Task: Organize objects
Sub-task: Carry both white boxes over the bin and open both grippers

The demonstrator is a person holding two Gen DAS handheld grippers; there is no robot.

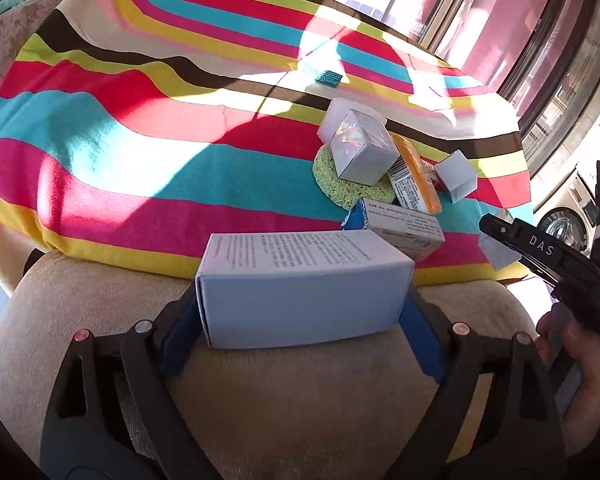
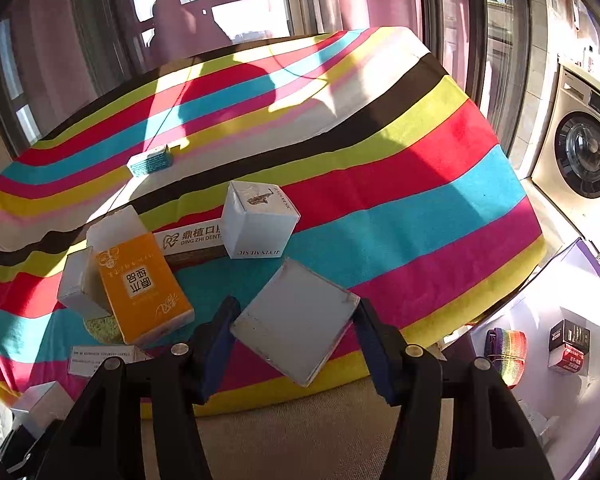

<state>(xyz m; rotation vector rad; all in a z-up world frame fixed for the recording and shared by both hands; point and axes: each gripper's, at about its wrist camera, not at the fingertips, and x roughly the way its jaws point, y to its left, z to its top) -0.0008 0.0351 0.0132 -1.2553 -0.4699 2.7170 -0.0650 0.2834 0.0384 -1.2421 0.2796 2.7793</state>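
Right wrist shows "DING ZHI DENT" on a white box [image 2: 188, 240].

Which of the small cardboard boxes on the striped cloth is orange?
The flat orange box with printed characters, leaning on the pile left of the right gripper. The other boxes are white or grey.

A striped cloth [image 2: 400, 184] covers the surface; on it lie a teal box [image 2: 150, 161], a white cube box [image 2: 258, 220] and an orange box [image 2: 144, 284].
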